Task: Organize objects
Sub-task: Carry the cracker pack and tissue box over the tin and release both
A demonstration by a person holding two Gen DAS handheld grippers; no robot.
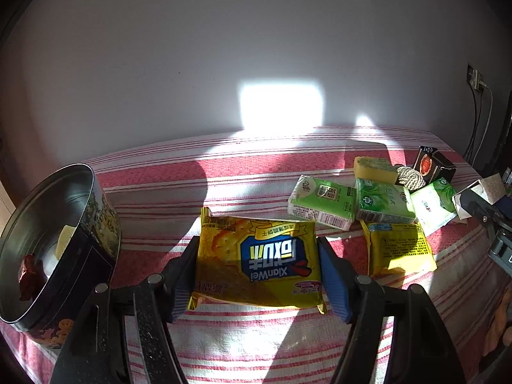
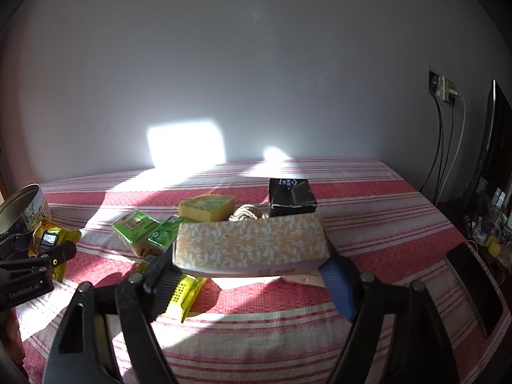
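At the lower centre of the left wrist view, the left gripper point(image 1: 257, 267) clamps a yellow "XianWei" cracker packet point(image 1: 259, 262), label upside down, apparently lifted, long axis across. The right gripper point(image 2: 246, 265) clamps a floral-patterned box point(image 2: 251, 244) crosswise, mid-frame.

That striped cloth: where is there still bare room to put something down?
The widest bare stretch of the striped cloth lies along the wall, between the round tin and the yellow sponge. The near edge below the cracker packet is also free. The right side is crowded with green tissue packs.
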